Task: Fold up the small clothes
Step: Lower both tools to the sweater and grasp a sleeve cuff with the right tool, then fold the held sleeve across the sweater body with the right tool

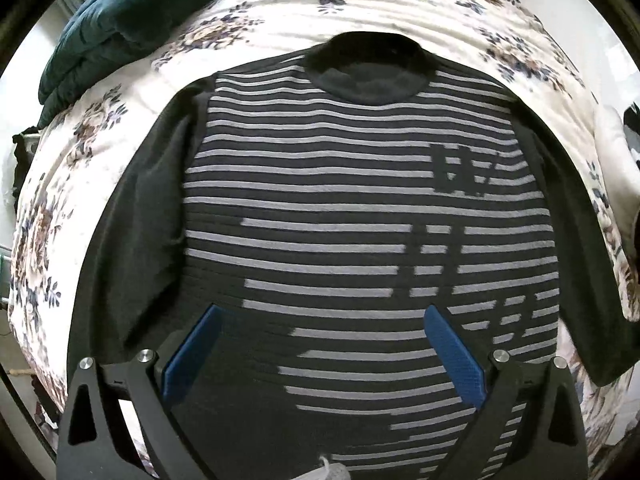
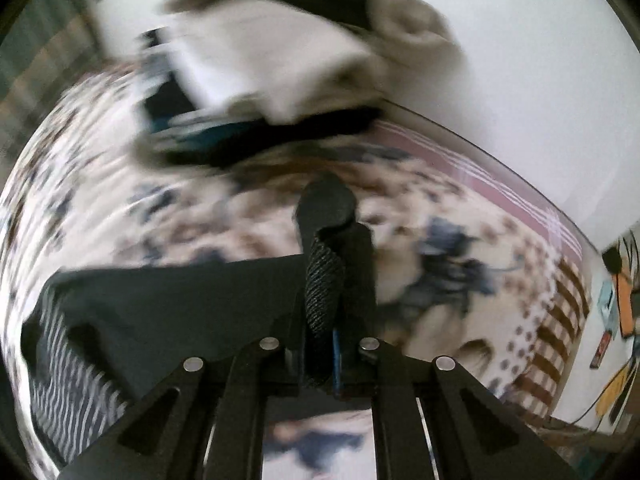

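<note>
Currently the striped sweater (image 1: 360, 216) lies flat, front up, on the floral bedspread (image 1: 120, 128). Left claw (image 1: 324, 344) — jaws spread wide, nothing between them — hangs over the lower front. Right claw (image 2: 334, 280) is clamped on a black sleeve cuff (image 2: 324, 292) — view blurred.

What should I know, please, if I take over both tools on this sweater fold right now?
Left tool: open, hovering over the lower front of the sweater, holding nothing.
Right tool: shut on a dark sleeve cuff; its view is blurred.
The sweater lies flat, front up, on the floral bedspread, collar away from the left tool. More clothes are piled further off.
Done: sweater spread, one sleeve gripped.
Left: fold sleeves in, then the body.
</note>
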Demonstrator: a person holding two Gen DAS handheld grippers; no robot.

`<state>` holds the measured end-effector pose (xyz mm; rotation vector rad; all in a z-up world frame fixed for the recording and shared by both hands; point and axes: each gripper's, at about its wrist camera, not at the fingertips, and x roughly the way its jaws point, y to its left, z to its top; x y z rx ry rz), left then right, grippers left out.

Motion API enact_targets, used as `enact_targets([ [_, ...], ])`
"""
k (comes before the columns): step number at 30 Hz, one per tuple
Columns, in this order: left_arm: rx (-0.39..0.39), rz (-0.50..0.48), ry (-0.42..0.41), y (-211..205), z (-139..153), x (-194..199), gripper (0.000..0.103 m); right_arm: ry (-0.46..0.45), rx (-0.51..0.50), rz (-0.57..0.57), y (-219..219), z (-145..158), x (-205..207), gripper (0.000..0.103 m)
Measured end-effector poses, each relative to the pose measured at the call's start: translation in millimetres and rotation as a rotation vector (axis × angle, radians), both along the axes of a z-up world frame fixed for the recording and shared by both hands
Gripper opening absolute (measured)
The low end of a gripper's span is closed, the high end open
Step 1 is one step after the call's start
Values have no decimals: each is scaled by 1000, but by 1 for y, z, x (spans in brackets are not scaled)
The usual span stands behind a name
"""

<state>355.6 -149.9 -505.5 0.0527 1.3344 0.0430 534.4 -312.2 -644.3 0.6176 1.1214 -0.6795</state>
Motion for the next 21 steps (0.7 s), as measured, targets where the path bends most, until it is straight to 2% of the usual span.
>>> enact_targets([
  [5, -5, 38, 10, 36, -5, 8, 103, -30, -20, 236, 109, 47, 59, 9],
  [9, 5, 100, 13, 79, -10, 20, 103, -61, -43, 444, 215, 61, 124, 9],
  [13, 49, 199, 5, 140, -18, 31, 103, -50, -50, 640, 337, 56, 184, 9],
  [15, 79, 263, 5, 179, -22, 32, 103, -37, -93, 755, 410, 49, 210, 9],
  [19, 115, 379, 12, 249, -28, 27, 103, -10, -171, 964, 538, 27, 233, 9],
  [21, 123, 412, 12, 273, -28, 21, 103, 10, -187, 1041, 587, 21, 233, 9],
])
